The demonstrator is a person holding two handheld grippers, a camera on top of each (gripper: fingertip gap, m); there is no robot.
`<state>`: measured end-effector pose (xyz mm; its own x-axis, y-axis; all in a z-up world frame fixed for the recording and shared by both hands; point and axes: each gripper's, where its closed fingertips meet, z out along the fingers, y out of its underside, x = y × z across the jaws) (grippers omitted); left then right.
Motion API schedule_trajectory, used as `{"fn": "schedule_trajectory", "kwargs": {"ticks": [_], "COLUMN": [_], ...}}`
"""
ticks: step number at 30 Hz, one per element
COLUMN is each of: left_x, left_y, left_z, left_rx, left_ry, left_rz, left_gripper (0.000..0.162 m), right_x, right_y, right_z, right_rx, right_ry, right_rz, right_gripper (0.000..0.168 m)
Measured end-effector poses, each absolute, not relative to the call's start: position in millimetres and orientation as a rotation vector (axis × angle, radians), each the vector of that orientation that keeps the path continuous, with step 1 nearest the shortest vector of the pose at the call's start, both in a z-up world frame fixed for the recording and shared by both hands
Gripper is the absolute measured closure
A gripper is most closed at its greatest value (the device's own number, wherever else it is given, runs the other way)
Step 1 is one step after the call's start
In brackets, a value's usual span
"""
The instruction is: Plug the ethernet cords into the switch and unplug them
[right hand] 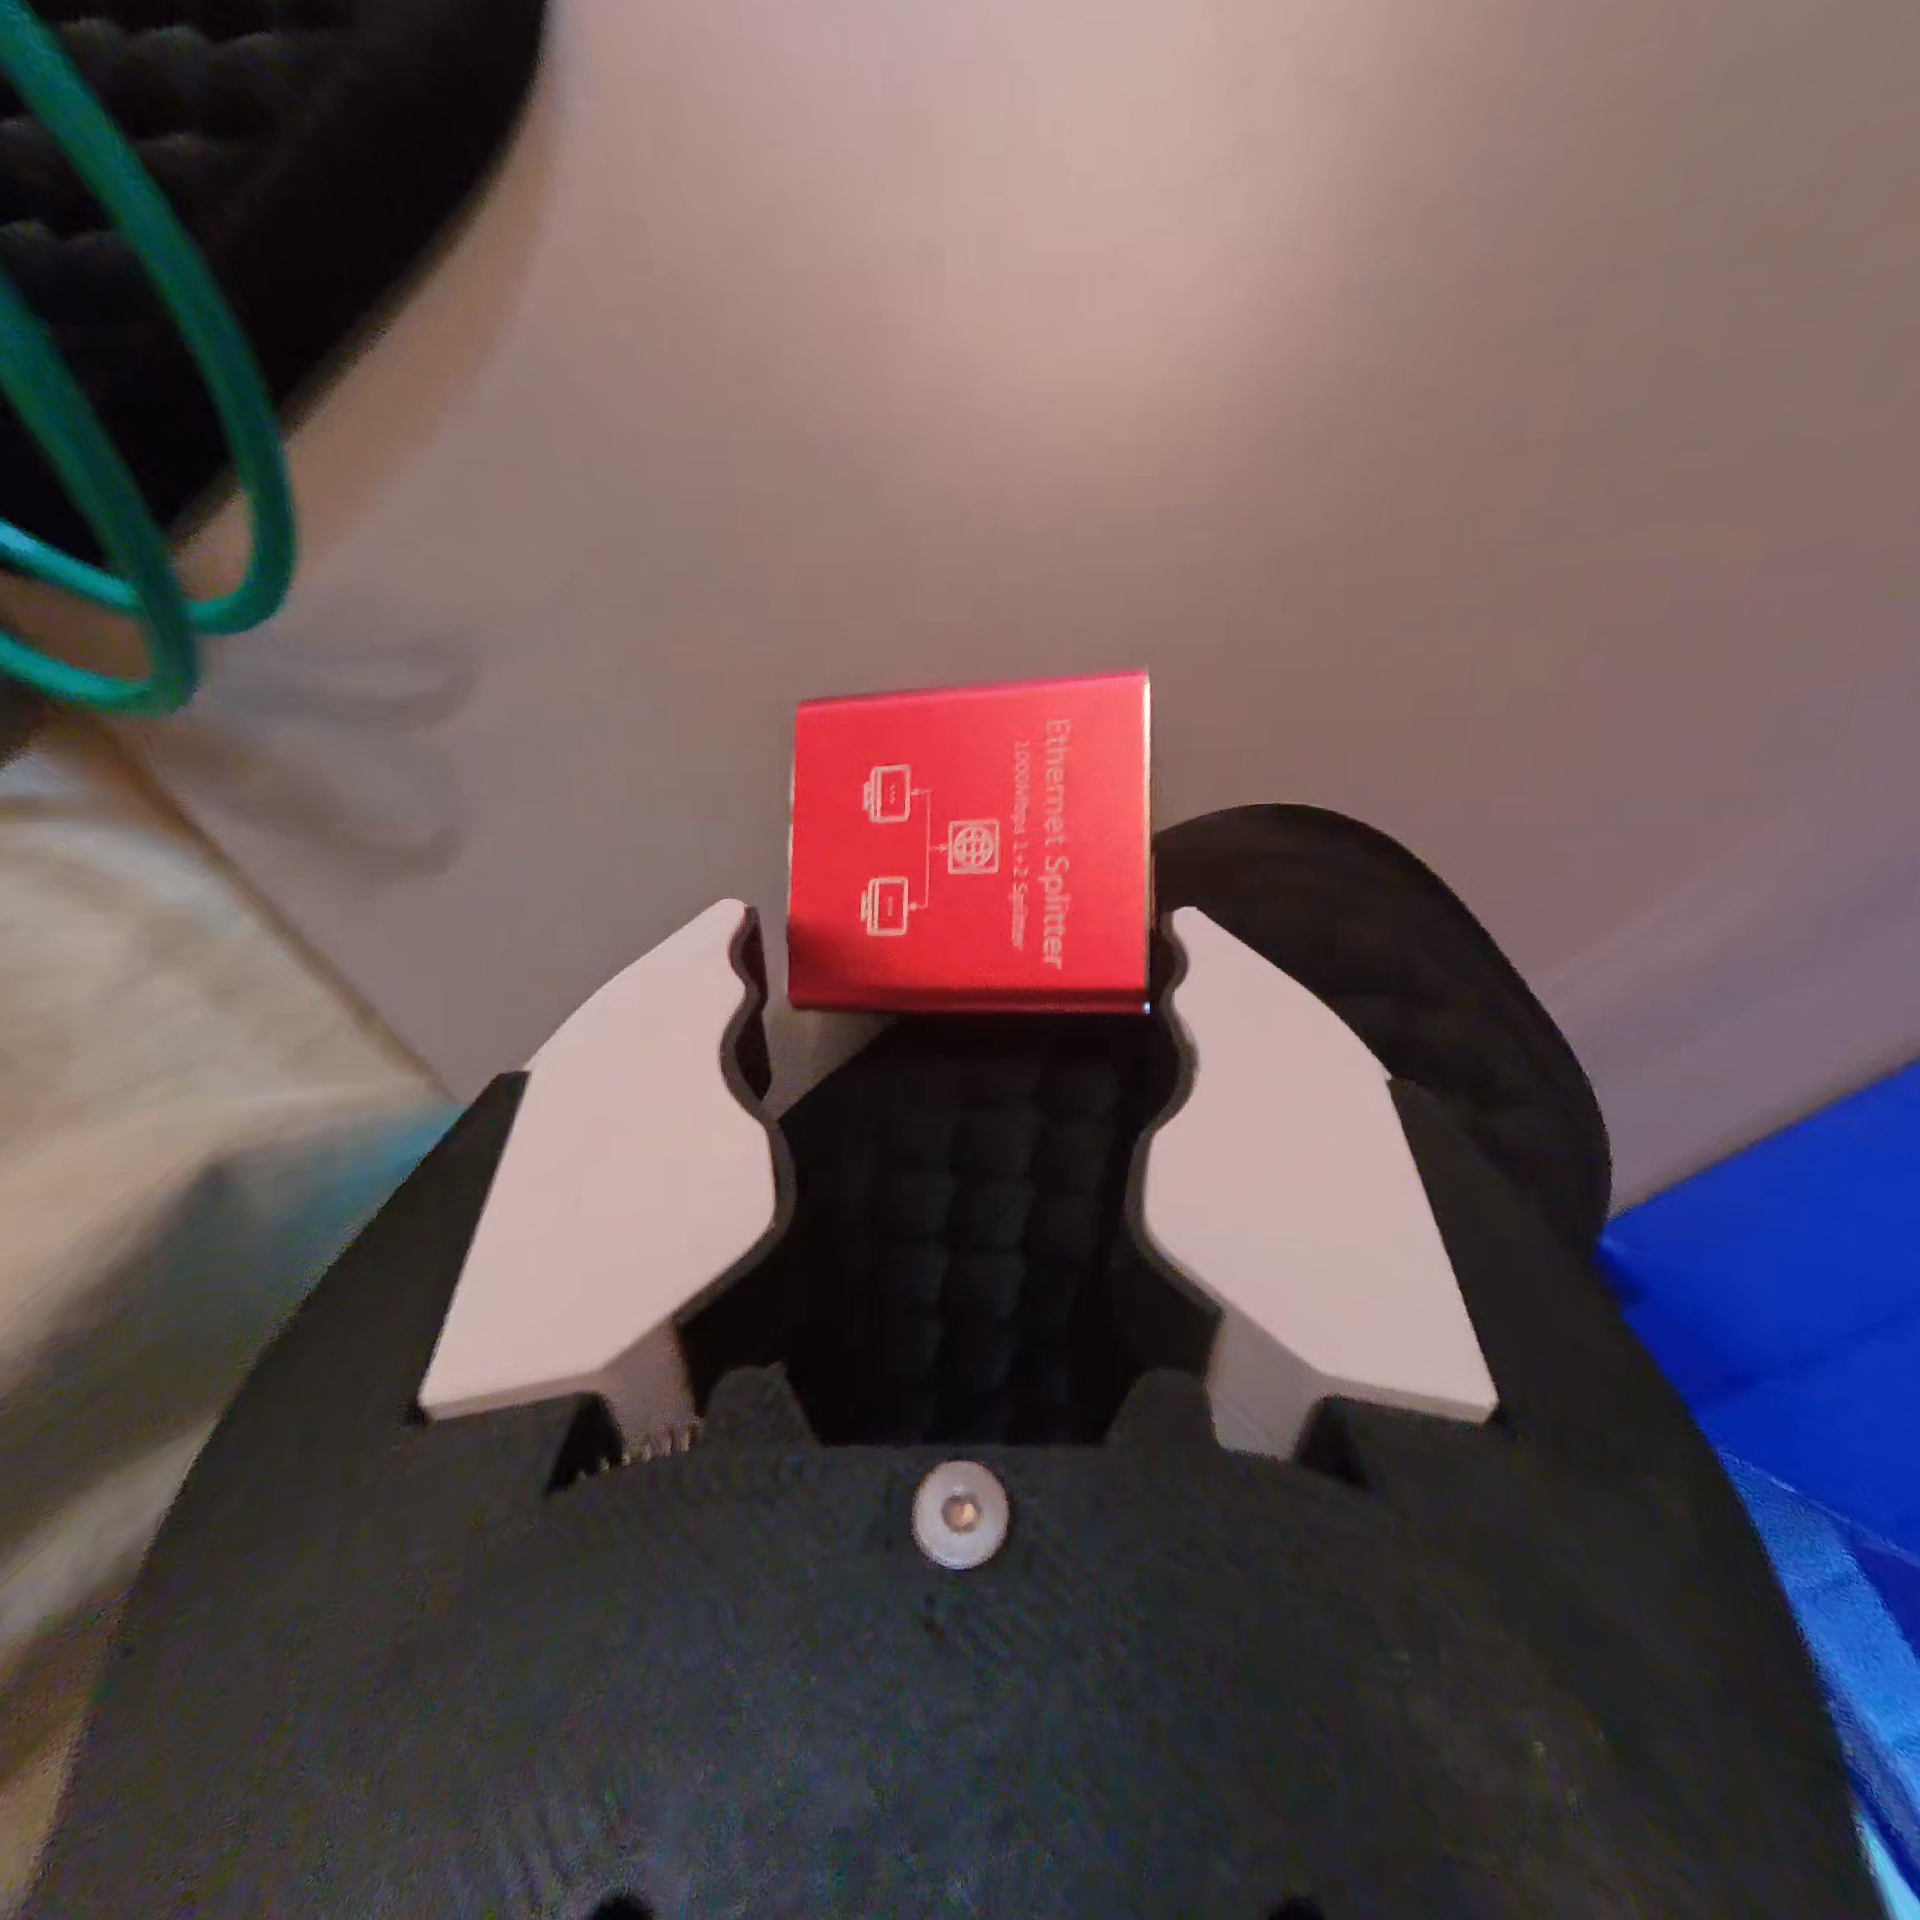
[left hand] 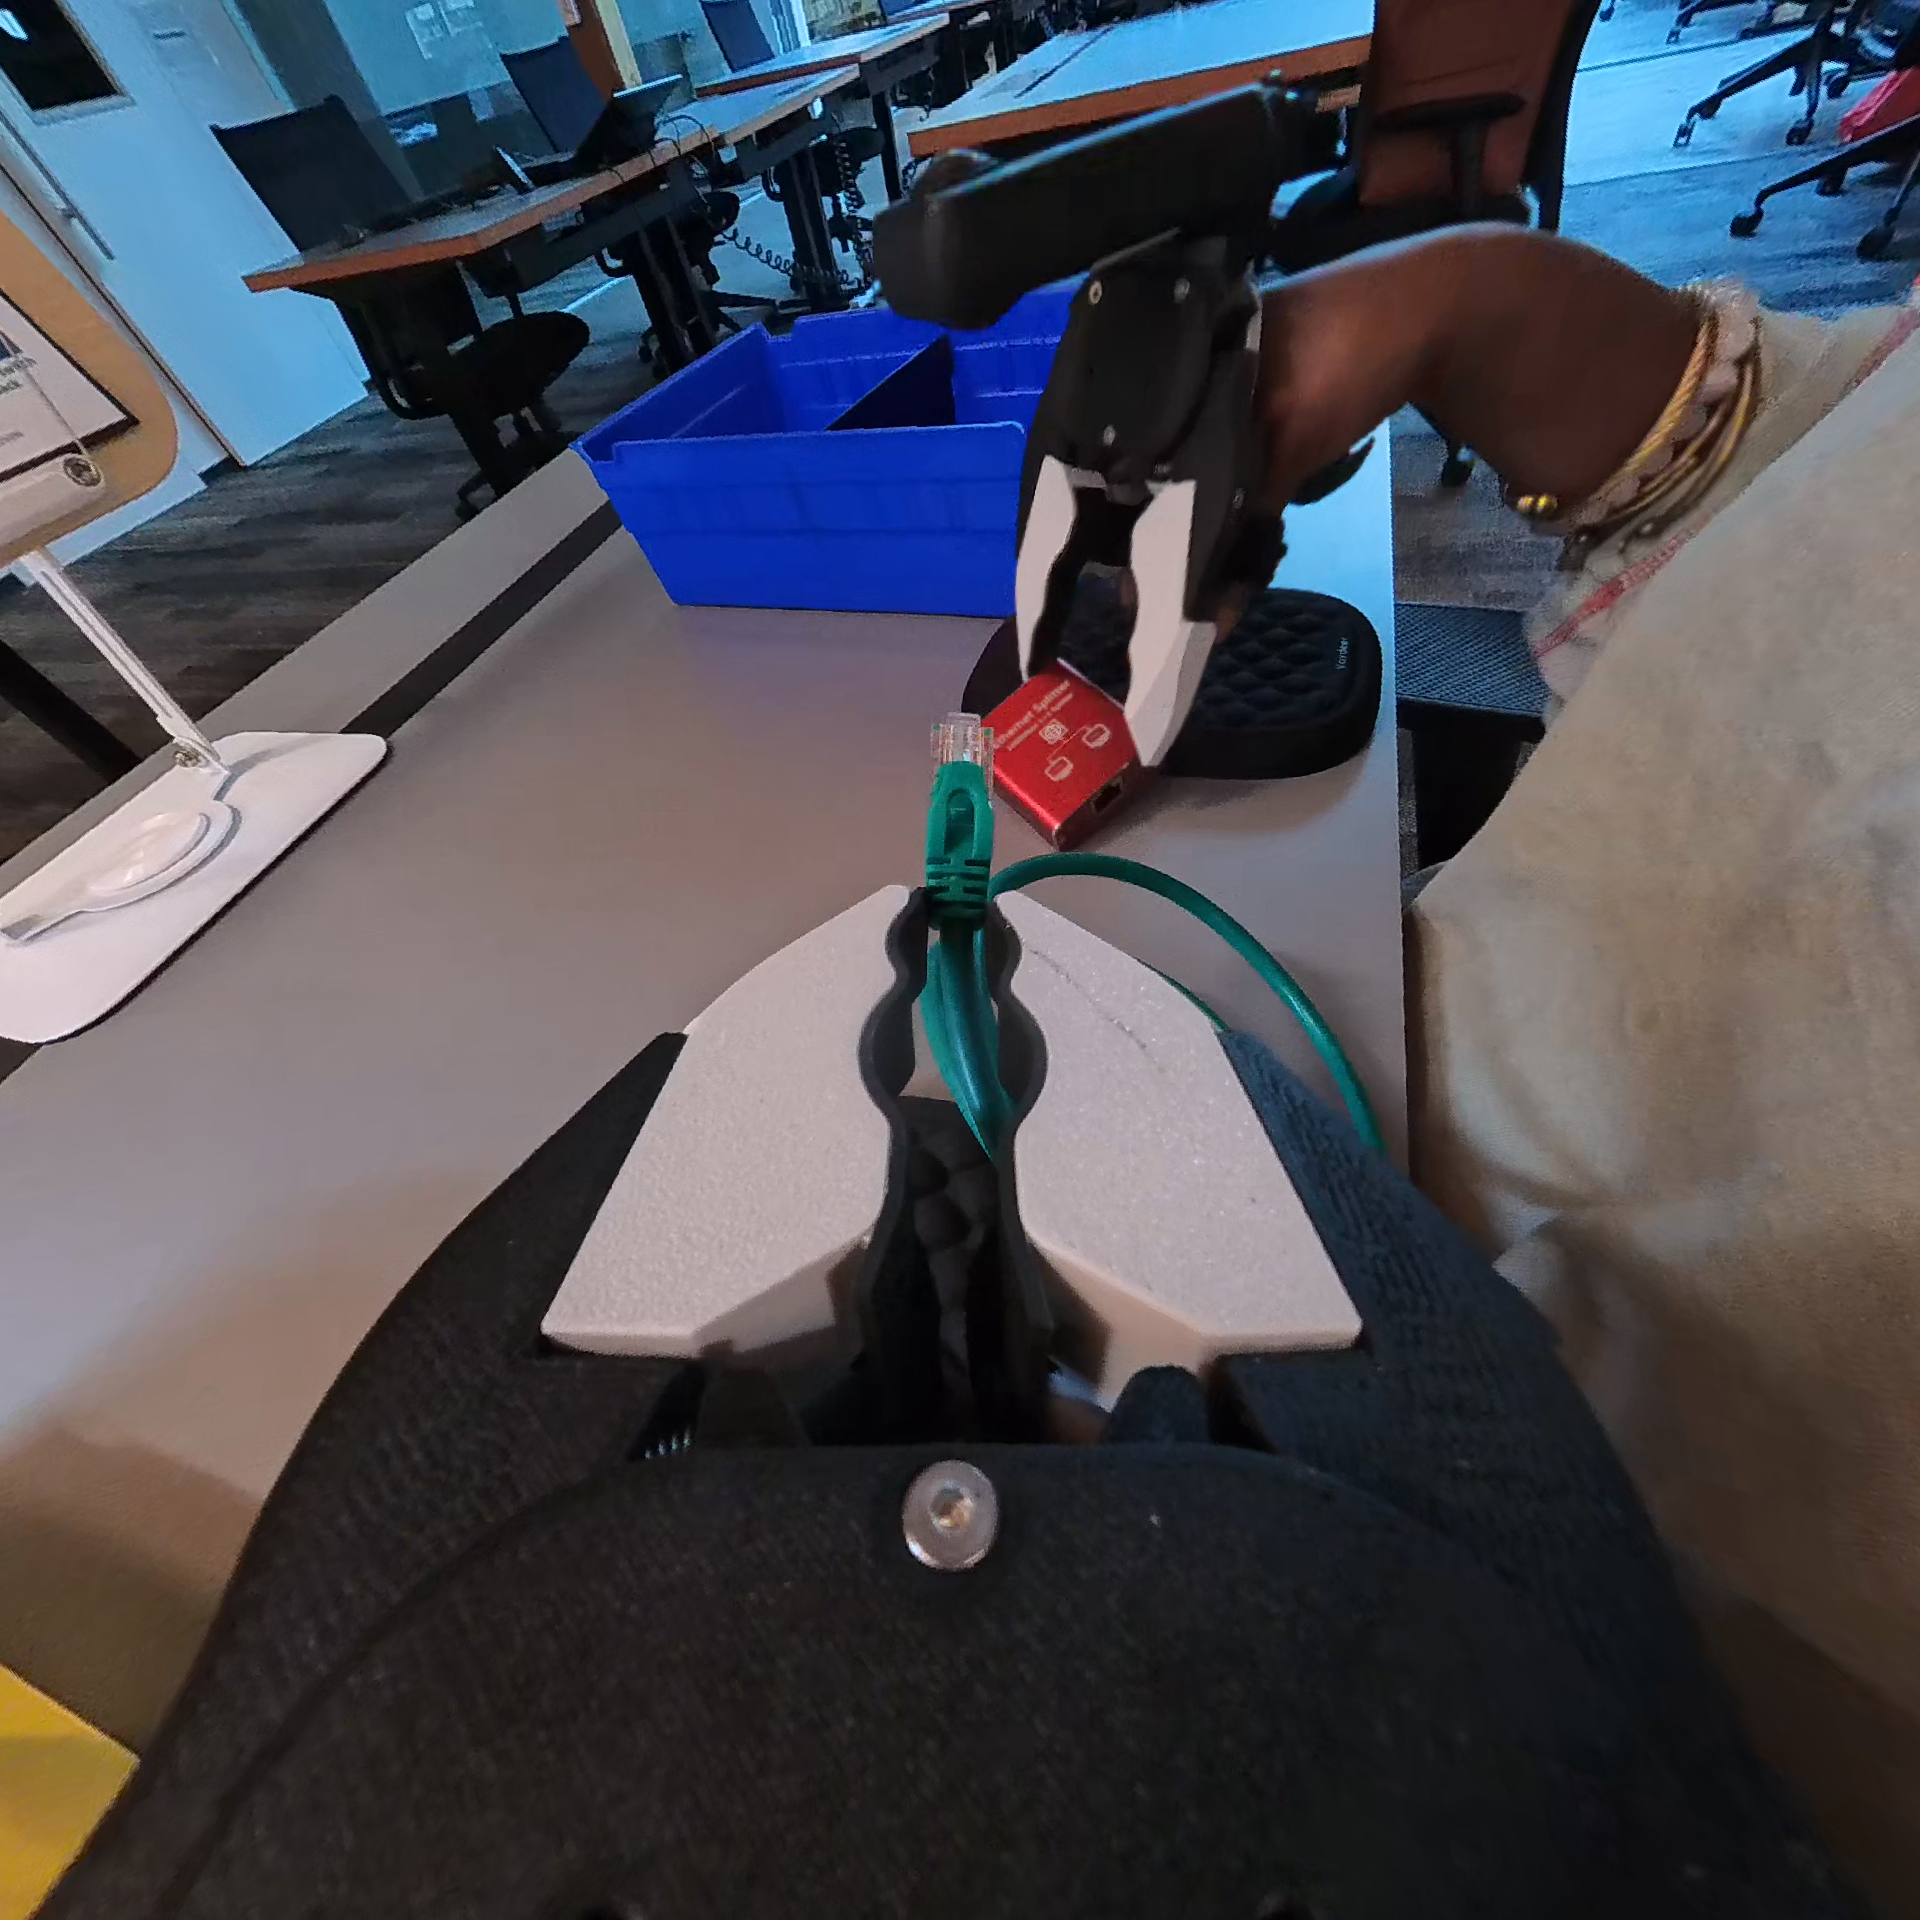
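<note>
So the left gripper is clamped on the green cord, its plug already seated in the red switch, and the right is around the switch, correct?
Not quite. In the left wrist view the green cord plug is beside the red switch, not seated. Otherwise correct: the left gripper clamps it; the right gripper straddles the switch.

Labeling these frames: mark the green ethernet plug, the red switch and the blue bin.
green ethernet plug [left hand: 958, 821], left wrist view, green boot.
red switch [right hand: 966, 847], right wrist view, top face.
blue bin [left hand: 831, 509], left wrist view, front wall.
</note>
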<state>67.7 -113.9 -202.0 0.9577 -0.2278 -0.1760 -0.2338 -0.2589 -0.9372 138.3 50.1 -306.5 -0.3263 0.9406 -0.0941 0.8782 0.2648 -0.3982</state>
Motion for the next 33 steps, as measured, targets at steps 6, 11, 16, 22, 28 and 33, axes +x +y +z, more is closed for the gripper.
{"fn": "schedule_trajectory", "kwargs": {"ticks": [6,11,16,22,28,33], "left_x": [69,72,74,71,69,70], "left_y": [-114,-113,-115,-115,-117,-115], "left_z": [-202,-201,-200,-202,-203,-204], "left_rx": [-1.844,-1.848,-1.852,-1.85,-1.849,-1.847], "left_ry": [0.35,0.367,0.388,0.379,0.363,0.365], "left_rz": [0.01,0.014,0.023,0.014,0.012,0.009], "left_gripper": [0.152,0.152,0.152,0.152,0.152,0.152], "right_x": [143,119,112,126,132,124], "right_y": [50,39,56,55,56,66], "right_z": [-276,-257,-293,-313,-310,-291], "right_rx": [-1.139,-0.2,0.024,0.173,-0.01,-0.321], "right_ry": [-2.663,-2.762,-3.084,-3.285,-3.3,-3.122], "right_rz": [0.76,0.727,0.552,0.598,0.537,0.102], "right_gripper": [0.083,0.059,0.072,0.083,0.098,0.099]}}
